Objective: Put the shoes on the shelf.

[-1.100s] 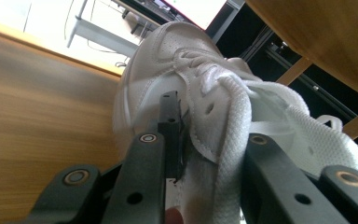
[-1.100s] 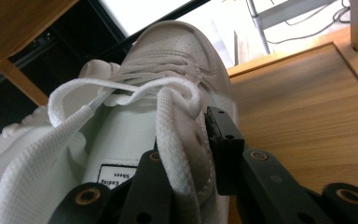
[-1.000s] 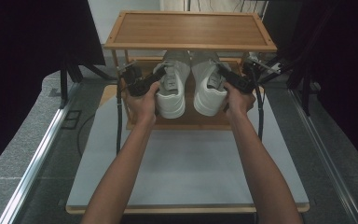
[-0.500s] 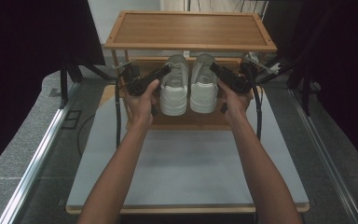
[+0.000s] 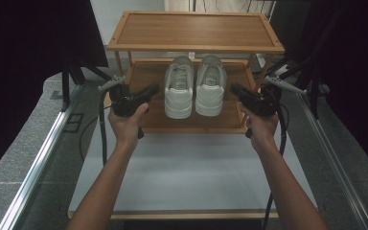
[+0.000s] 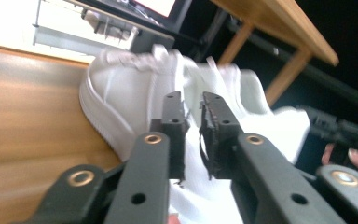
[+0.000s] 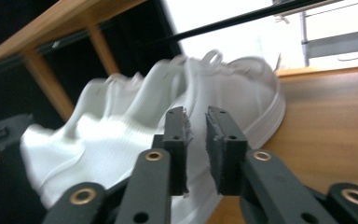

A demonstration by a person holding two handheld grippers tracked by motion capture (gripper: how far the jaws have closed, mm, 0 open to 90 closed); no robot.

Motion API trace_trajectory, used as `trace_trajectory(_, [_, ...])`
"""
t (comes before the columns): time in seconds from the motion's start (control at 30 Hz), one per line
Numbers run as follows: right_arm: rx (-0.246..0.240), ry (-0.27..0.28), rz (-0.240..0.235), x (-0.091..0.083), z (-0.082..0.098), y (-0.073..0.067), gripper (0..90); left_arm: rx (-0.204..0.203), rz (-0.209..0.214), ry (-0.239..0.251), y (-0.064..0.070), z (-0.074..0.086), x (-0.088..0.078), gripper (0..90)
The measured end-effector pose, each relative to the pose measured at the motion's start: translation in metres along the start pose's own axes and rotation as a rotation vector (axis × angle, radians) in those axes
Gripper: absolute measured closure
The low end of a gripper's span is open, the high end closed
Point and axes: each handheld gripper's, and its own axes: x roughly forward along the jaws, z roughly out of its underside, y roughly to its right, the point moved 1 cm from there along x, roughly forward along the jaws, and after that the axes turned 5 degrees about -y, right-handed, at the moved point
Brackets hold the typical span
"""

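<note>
Two white sneakers, one (image 5: 178, 91) beside the other (image 5: 211, 88), stand side by side with toes toward me on the lower shelf (image 5: 146, 76) of a wooden rack. My left gripper (image 5: 155, 87) hovers just left of the pair and my right gripper (image 5: 234, 87) just right of it, both clear of the shoes. In the left gripper view the jaws (image 6: 193, 100) have just been closing to a narrow slit, with nothing between them and the sneakers (image 6: 121, 93) behind. The right gripper view shows its jaws (image 7: 196, 114) also just closed to a slit, empty, before the blurred sneakers (image 7: 121, 126).
The rack's top shelf (image 5: 196, 31) overhangs the shoes. The rack stands at the far end of a pale table (image 5: 191, 167). Dark tripod legs (image 5: 311, 72) and cables flank the rack on both sides. A metal rail (image 5: 43, 158) runs along the floor at left.
Both hands have drawn back and outward from the sneakers, which now rest free on the lower shelf. Earlier the grippers were at the shoes' sides.
</note>
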Motion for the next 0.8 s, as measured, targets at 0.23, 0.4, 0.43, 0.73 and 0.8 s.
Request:
trace_trajectory(0.23, [-0.141,-0.09,-0.076,-0.007,0.023,-0.023,83.7,0.092,0.042,-0.09,0.02,0.024,-0.002,87.2])
trace_trajectory(0.4, [-0.251,-0.141,-0.078,0.001,0.033,-0.036,84.1,0.122,0.039,-0.124,0.029,0.034,0.012,87.2])
trace_trajectory(0.43, [-0.257,-0.147,-0.082,0.003,0.034,-0.038,84.2,0.129,0.029,-0.129,0.03,0.035,0.016,87.2])
trace_trajectory(0.73, [-0.269,-0.139,-0.067,0.013,0.035,-0.04,87.3,0.126,0.052,-0.127,0.033,0.033,0.027,88.2])
trace_trajectory(0.8, [-0.257,-0.132,-0.056,0.012,0.035,-0.039,87.2,0.127,0.047,-0.127,0.033,0.031,0.029,88.2])
